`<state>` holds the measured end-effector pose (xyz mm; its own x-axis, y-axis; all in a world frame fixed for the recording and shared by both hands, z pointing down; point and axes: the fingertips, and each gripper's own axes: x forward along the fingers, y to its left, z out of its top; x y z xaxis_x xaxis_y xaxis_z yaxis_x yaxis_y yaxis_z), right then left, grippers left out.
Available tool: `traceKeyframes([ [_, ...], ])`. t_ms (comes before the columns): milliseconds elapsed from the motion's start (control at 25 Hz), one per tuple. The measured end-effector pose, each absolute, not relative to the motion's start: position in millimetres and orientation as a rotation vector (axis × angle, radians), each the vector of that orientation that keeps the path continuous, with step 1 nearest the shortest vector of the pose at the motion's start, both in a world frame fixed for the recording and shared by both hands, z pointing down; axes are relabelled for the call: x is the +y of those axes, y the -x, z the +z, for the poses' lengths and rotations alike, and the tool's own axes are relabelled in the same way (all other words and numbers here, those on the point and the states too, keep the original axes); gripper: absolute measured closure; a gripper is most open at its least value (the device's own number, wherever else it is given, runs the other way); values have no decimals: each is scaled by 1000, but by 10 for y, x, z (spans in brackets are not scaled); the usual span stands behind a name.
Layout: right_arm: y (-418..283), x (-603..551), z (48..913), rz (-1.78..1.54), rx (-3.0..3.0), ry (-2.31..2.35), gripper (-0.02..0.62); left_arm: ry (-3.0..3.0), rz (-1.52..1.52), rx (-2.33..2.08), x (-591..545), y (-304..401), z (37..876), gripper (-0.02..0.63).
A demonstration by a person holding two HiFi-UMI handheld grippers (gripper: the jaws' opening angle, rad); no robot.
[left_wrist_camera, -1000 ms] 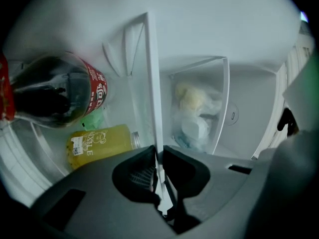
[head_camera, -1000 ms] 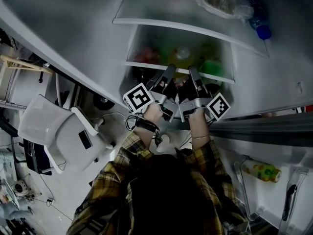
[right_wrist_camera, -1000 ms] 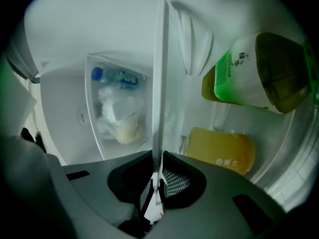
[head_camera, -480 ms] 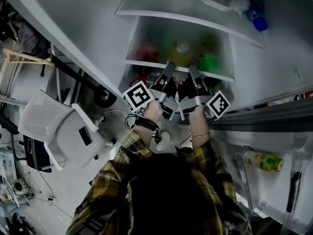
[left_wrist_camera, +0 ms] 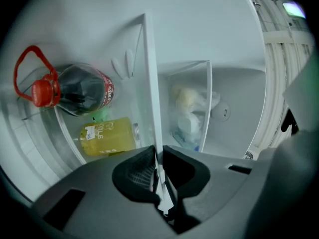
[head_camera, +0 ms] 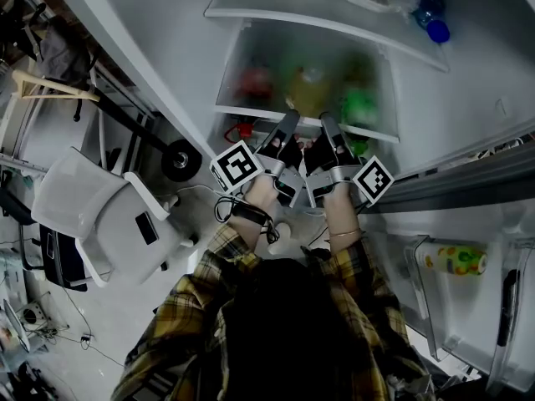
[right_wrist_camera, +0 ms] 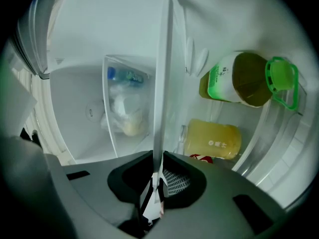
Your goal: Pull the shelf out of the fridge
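Note:
A clear glass shelf with a white front edge juts out of the open fridge, and bottles show blurred through it. My left gripper is shut on that front edge, and the shelf edge runs up between its jaws. Beside it my right gripper is shut on the same edge. Below the glass lie a dark bottle with a red cap, a yellow bottle and a green-capped bottle.
A higher shelf carries a plastic bag and a blue-capped bottle. The open door at the right holds a yellow drink bottle. A white chair stands on the floor at the left. A bagged item sits at the fridge's back.
The shelf has slid further out of the fridge with both grippers on its front edge. The view has shifted, so the fridge door and chair sit slightly differently.

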<state>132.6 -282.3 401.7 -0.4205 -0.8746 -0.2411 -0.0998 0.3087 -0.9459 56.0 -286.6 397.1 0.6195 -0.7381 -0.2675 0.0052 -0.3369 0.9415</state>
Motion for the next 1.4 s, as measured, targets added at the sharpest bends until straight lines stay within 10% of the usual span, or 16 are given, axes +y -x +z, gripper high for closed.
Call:
traceKeyframes([
  [1400, -1261, -2078, 3980, -1219, 1801, 880, 535, -1718, -841, -569, -2096, -520, 3945, 560],
])
